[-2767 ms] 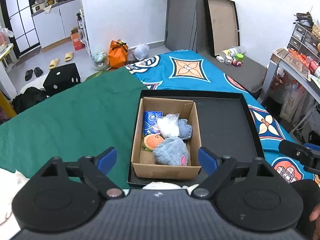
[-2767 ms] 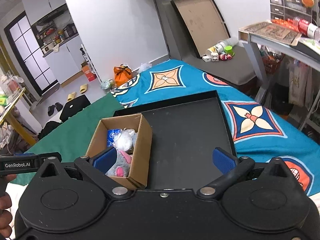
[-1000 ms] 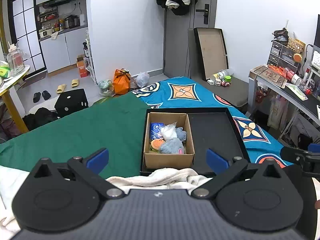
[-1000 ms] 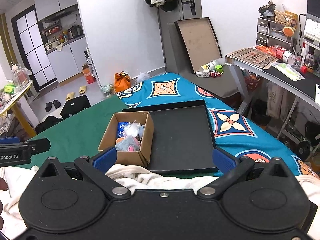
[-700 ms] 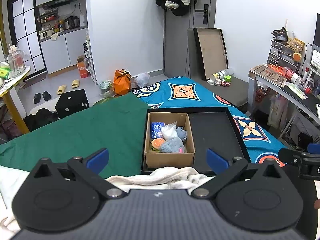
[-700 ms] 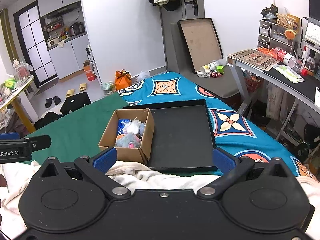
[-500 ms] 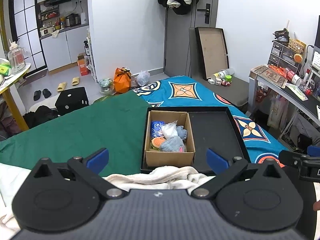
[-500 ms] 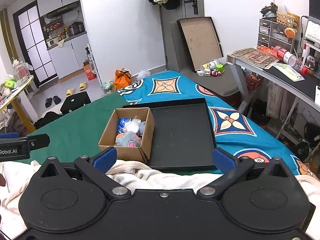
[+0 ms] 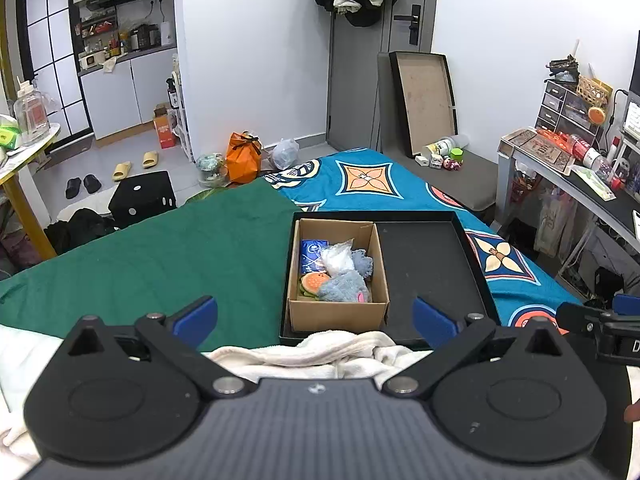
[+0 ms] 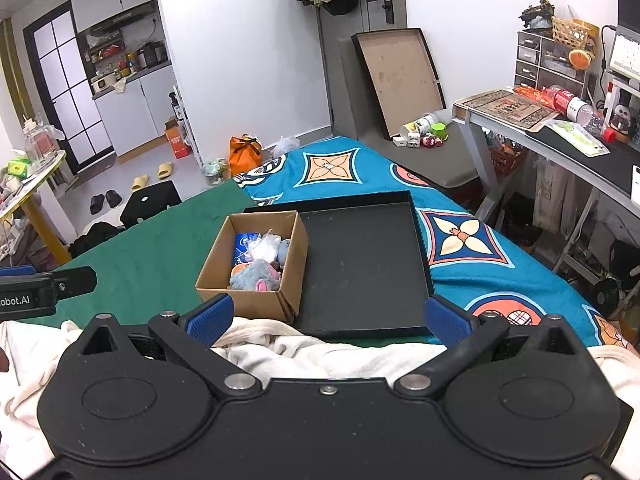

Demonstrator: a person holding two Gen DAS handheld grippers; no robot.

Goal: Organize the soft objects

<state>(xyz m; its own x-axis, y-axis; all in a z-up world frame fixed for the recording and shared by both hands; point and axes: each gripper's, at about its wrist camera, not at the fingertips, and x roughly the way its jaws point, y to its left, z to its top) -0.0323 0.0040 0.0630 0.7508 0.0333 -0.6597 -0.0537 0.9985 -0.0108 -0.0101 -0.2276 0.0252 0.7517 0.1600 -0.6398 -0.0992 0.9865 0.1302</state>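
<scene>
A cardboard box [image 9: 338, 314] [image 10: 248, 300] sits in the left half of a black tray [image 9: 428, 264] [image 10: 360, 264] on the bed. It holds a grey plush [image 9: 344, 291] [image 10: 254, 274], a burger-shaped toy [image 9: 314, 282], a blue packet [image 9: 312, 254] and a white bagged item [image 9: 338, 257]. A cream towel [image 9: 320, 354] [image 10: 304, 354] lies bunched at the near edge, under both grippers. My left gripper [image 9: 315, 316] and right gripper [image 10: 327, 318] are open and empty, held back from the box.
A green cloth [image 9: 180, 256] covers the bed's left part, a blue patterned sheet [image 9: 368, 176] the right. A desk [image 10: 560, 148] stands at the right. A black stool [image 9: 142, 198] and an orange bag [image 9: 242, 156] are on the floor beyond.
Both grippers have pulled back and up from the box, so the towel came into view beneath them. In the last half second hardly anything has moved.
</scene>
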